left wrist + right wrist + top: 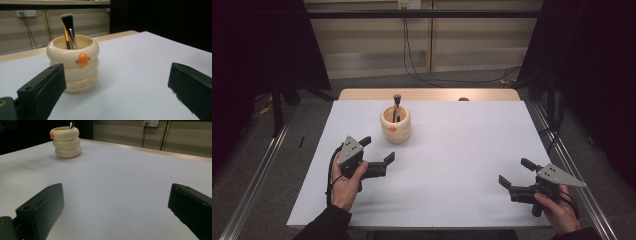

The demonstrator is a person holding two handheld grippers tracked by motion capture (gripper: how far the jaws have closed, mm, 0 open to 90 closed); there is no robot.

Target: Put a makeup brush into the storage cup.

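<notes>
Nearby, cream ringed holder (396,124) with brush (396,101), near left gripper (378,150), jaws spread; right gripper (517,172) well apart, also spread, empty

Dim room, dark at both sides; light falls from overhead onto the white table (452,165), which glows pale and even, without glare. The holder (73,63) throws a soft shadow at its base. In both gripper views the near jaws are blurred and the far wall is soft and grainy.
</notes>
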